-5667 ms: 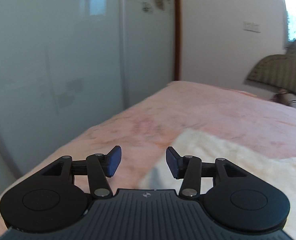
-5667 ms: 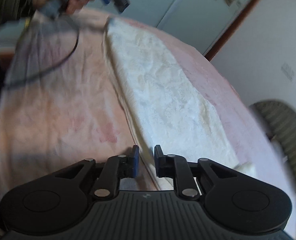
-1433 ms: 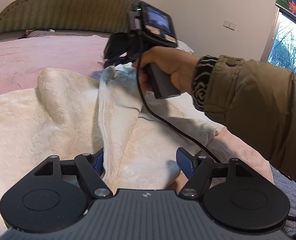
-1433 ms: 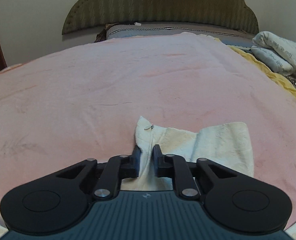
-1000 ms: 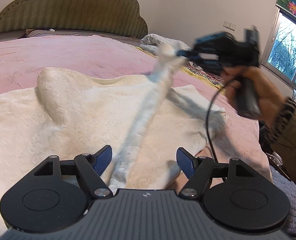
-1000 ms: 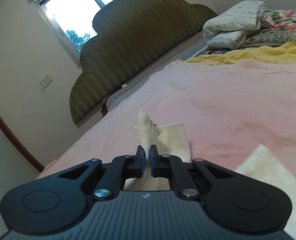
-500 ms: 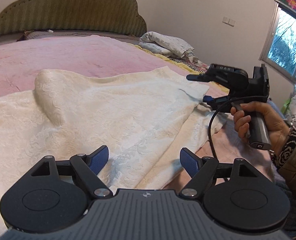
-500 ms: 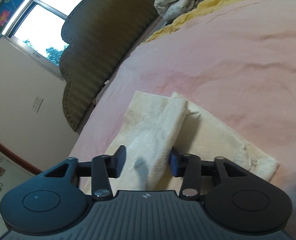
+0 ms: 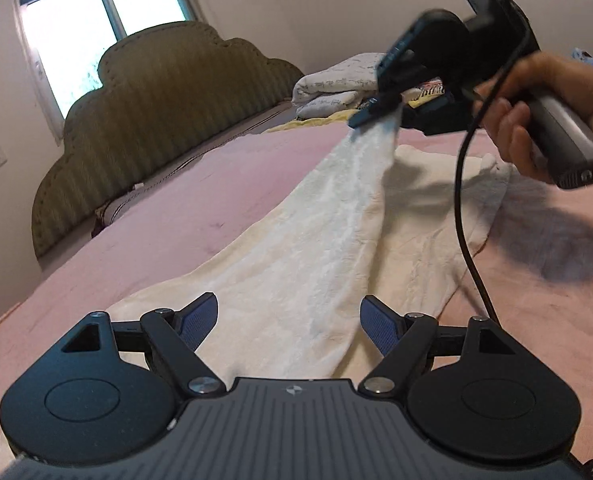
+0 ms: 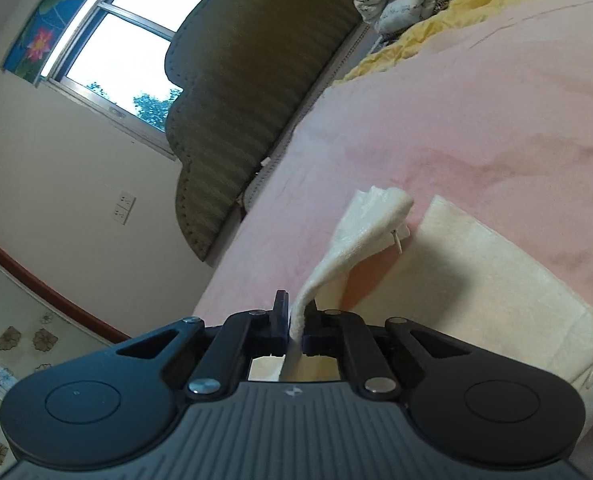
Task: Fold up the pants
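Cream textured pants [image 9: 324, 248] lie stretched along a pink bed. My left gripper [image 9: 288, 322] is open, its blue pads on either side of the near end of the cloth, holding nothing. My right gripper [image 10: 294, 326] is shut on an edge of the pants [image 10: 360, 236] and lifts that part off the bed; a small metal zipper pull hangs from the raised fold. In the left wrist view the right gripper [image 9: 380, 114] shows at the far end, held in a hand, with the top layer pulled up taut from it.
The pink blanket [image 9: 184, 220] covers the bed. A green scalloped headboard [image 9: 156, 120] stands at the far end under a window. Folded white bedding [image 9: 336, 84] and a yellow blanket [image 10: 436, 28] lie at the bed's far side. A black cable [image 9: 462, 208] hangs from the right gripper.
My right gripper was open half a second ago; it has shut on the pants' edge and lifted it. The left gripper has stayed open and tilted toward the headboard.
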Tool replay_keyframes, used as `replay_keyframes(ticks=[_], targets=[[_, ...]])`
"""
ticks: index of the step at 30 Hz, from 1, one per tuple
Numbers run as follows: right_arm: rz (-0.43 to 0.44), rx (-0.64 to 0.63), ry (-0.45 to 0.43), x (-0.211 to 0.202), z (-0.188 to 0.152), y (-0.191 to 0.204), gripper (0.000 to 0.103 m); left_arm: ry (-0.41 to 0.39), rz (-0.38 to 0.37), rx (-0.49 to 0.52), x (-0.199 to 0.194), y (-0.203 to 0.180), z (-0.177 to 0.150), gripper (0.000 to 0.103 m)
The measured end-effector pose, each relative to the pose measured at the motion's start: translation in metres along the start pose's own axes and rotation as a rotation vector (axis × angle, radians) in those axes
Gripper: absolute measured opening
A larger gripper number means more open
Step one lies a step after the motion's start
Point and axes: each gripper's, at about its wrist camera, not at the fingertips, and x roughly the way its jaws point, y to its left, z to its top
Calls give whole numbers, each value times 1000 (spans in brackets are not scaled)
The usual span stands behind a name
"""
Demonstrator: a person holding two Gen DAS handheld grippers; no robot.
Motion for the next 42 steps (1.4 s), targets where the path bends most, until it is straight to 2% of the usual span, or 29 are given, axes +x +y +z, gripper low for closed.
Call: replay_keyframes(ticks=[1,3,5,8,10,11,14,16,20,24,26,33,38,39,41,42], targets=[[12,-14,-1,-2,3,6,6,6,2,9,3,-5,0,77],[37,-32,0,-6,8,15,6,37,14,13,12,-9,-3,64],[46,-46,-3,-10,11,19,6,76,11,-13,20,-6,-6,38],[46,-50,-5,-13,12,17,6,97,-48,-138,22,13,-9,21],[29,-47,-4,-14,11,11,6,91,-31,-159,21,21,-8,11],[17,-47,-3,-15,11,9,6,82,-25,-166,19,24,-7,10],[-10,-46,-8,-16,13,4,6,54,-75,-198,8,31,-2,9],[-14,-97,-33,-26,10,10,6,42,-110,-184,2,31,1,9],[-62,-134,-37,-52,1,4,6,63,-176,-186,2,26,-9,9],[-172,-55,28,-56,-15,-32,6,85,-185,-179,7,19,-19,9],[-188,-14,36,-56,-23,-44,6,78,-186,-175,4,20,-19,9],[-204,-82,6,-65,-27,-33,6,72,-201,-175,4,24,-27,9],[-224,-43,28,-62,-31,-50,6,73,-200,-132,1,22,-26,10],[-216,-43,33,-61,-29,-50,6,71,-197,-116,1,21,-25,10],[-217,-54,49,-62,-26,-49,8,70,-182,-105,-2,20,-25,23],[-221,-55,52,-63,-25,-49,9,66,-179,-112,-3,21,-25,25]])
